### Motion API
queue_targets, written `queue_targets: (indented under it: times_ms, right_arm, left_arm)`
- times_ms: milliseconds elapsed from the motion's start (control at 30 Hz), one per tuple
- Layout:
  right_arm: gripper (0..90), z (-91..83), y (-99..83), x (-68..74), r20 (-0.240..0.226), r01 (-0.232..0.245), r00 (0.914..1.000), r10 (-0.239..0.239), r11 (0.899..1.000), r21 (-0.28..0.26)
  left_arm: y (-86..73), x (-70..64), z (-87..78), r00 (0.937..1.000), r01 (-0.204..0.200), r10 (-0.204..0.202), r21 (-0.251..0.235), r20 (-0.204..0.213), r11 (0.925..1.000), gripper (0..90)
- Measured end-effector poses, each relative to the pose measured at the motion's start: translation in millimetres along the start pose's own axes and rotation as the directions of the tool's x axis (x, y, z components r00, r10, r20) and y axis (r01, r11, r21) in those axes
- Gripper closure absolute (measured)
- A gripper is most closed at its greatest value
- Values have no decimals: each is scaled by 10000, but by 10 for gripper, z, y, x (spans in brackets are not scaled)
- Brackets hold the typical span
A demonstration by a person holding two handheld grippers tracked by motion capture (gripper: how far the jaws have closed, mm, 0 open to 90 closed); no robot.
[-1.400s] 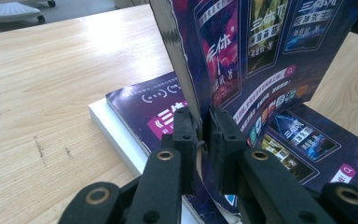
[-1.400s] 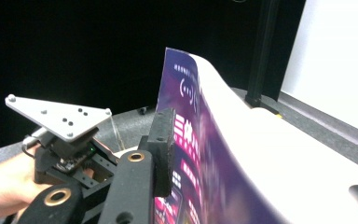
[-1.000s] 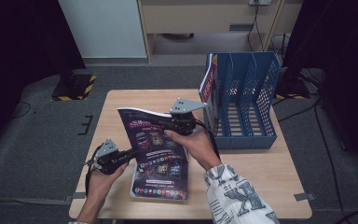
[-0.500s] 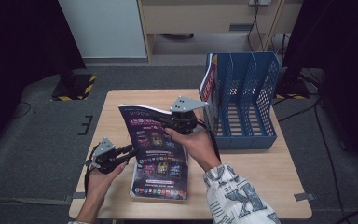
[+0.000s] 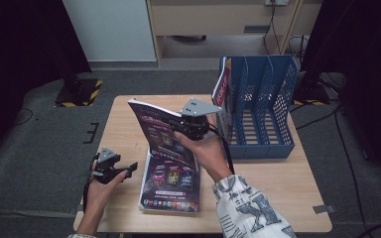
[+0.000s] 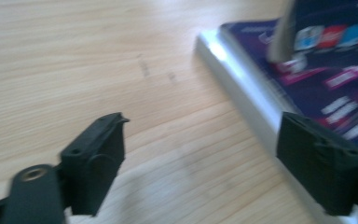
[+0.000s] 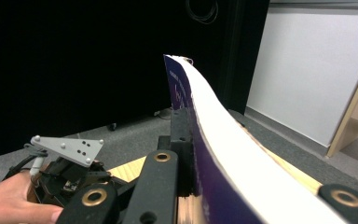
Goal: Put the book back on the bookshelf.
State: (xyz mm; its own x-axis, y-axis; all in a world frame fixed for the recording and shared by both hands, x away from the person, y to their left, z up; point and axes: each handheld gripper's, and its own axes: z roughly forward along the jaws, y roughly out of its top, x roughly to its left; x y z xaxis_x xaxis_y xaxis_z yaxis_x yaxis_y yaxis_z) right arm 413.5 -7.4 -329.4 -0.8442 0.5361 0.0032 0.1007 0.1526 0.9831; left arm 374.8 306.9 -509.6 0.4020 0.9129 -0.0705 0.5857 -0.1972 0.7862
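Note:
My right gripper (image 5: 191,124) is shut on a purple magazine (image 5: 157,130), holding it raised and tilted above the table. In the right gripper view the magazine (image 7: 216,154) curves up between the jaws of my right gripper (image 7: 192,140). More purple magazines lie in a flat stack (image 5: 171,182) under it. My left gripper (image 5: 129,167) is open and hovers just left of the stack, with nothing between its jaws. In the left gripper view my left gripper (image 6: 209,168) is over bare wood, with the stack's edge (image 6: 242,79) at the right.
A blue file rack (image 5: 260,111) stands at the table's back right, with a red magazine (image 5: 222,84) upright in its leftmost slot. The wooden table (image 5: 124,129) shows bare wood at the left. Dark floor surrounds it.
The right gripper has lifted the purple magazine higher and more upright. The left gripper has drawn back a little to the left, off the stack's edge.

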Motion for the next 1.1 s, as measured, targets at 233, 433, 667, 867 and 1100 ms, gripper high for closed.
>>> queue_targets:
  times_ms: [233,433,667,867,1100]
  right_arm:
    - [825,-45,26,-29,317,1,9995,2,10000,-93]
    - [825,-133,21,-50,322,-42,9995,46,9999,-118]
    - [825,-233,-27,-80,471,-153,9988,162,9997,-210]
    - [825,-351,-100,-103,587,-340,9976,360,9988,-352]
    - [825,-480,-152,-158,817,-538,9950,579,9973,-507]
  left_arm:
    - [-67,46,85,9997,97,-83,664,-216,9977,81]
    - [-105,75,142,9974,118,-35,1160,-720,9932,76]
    - [-141,89,162,9961,357,-252,1263,-842,9914,75]
    - [-153,90,175,9947,264,-130,1313,-1015,9910,64]
    - [-176,81,198,9945,96,24,1137,-1051,9935,46]
